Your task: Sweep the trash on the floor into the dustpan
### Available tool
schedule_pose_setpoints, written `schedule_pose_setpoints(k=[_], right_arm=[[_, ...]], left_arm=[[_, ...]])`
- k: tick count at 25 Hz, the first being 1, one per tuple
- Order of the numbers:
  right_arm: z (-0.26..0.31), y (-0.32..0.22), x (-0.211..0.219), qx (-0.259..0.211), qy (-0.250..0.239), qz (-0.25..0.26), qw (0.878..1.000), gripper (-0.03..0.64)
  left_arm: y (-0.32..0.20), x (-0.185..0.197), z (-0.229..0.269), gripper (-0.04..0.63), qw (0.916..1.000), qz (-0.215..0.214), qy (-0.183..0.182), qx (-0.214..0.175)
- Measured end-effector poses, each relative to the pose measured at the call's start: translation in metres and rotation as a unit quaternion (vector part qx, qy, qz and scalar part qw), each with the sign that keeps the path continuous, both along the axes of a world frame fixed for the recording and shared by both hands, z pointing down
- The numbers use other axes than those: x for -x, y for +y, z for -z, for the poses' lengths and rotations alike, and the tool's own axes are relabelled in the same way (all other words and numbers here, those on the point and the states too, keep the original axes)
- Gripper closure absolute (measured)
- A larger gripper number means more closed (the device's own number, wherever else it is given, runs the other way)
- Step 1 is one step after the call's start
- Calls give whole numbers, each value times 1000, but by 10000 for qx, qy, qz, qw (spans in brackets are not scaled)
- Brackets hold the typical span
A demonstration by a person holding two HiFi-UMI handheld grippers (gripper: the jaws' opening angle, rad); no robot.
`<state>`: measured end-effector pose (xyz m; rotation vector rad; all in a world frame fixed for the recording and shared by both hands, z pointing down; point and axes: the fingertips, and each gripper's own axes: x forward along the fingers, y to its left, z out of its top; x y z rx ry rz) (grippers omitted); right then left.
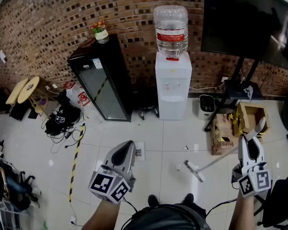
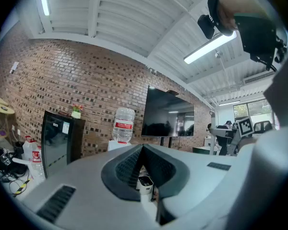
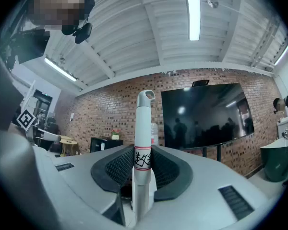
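Frankly, the trouble I'd expect starts close in: the left gripper hangs over the floor by the person's shoes with its fingers pressed together on nothing, and I can't spot a dustpan anywhere, so anything swept now has nowhere to land. The right gripper has its fingers pinching the broom handle high up, near the top end, with the shaft slanting down and across to the broom head resting on the tiles. That's a long lever on a smooth round tube (I'd guess it could roll or slide in that pinch), and if it twists, the bristles would skate over the trash instead of pushing it. The trash itself is only a few pale scraps just beyond the broom head, light enough that a hard flick might scatter them. A stroke angled to the right could drive them against the cardboard box; one straight ahead could send them under the water dispenser by the brick wall, where the broom would struggle to reach.
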<state>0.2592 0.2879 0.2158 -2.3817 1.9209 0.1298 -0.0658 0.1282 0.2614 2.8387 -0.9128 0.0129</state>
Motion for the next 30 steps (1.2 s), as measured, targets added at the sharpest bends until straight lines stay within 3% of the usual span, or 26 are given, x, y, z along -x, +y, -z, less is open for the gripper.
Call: schedule_pose_setpoints(k=[8,13,19,24,30], right_arm=[[-50,-16,11,239,38,-480,9986,495],[-65,-26,22,228,21,-810,9964,495],[-83,-29,2,216,-140,-1232,9920,495],[-105,-38,-18,217,-167,-1562,9873,495],[-158,-52,-56,531,-312,-1788,9820,495]], left_arm=[[-27,47,-26,595,9999,-120,30,30],[-49,67,-40,595,9994,-249,6,240],[-71,20,-57,595,9970,-747,-128,165],[-97,-16,-69,594,9933,-1141,38,204],[-135,-73,-100,594,9910,-1174,-500,394]])
